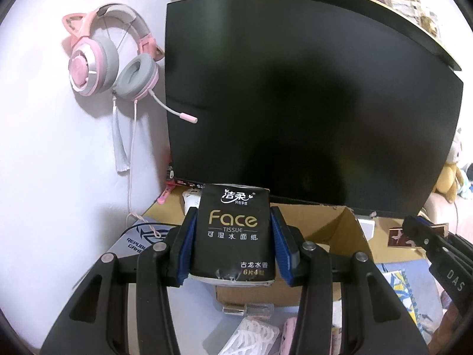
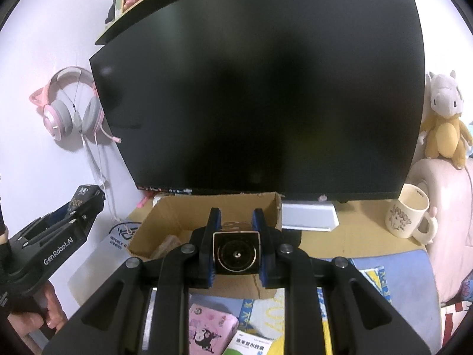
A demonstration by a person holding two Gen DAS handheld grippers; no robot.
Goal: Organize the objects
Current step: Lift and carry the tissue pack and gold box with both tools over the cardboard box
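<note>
Both carries are mid-air: the left gripper (image 1: 233,238) is clamped on a black plastic tissue pack (image 1: 233,233), the right gripper (image 2: 236,248) on a small square glass bottle (image 2: 236,252), above the open brown cardboard box (image 2: 165,216) near the bench's rear edge. Next, I judge, lower and release inside.

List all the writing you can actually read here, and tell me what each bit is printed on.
"Face TISSUE": black tissue pack held in the left gripper.
"GenRobot.AI": side of the left gripper, right wrist view.
"DAS": right gripper's side, left wrist view.
"REPUBL… GAME…", cut off: mouse pad.
Small print on the green-white box and monitor stickers: unreadable.
</note>
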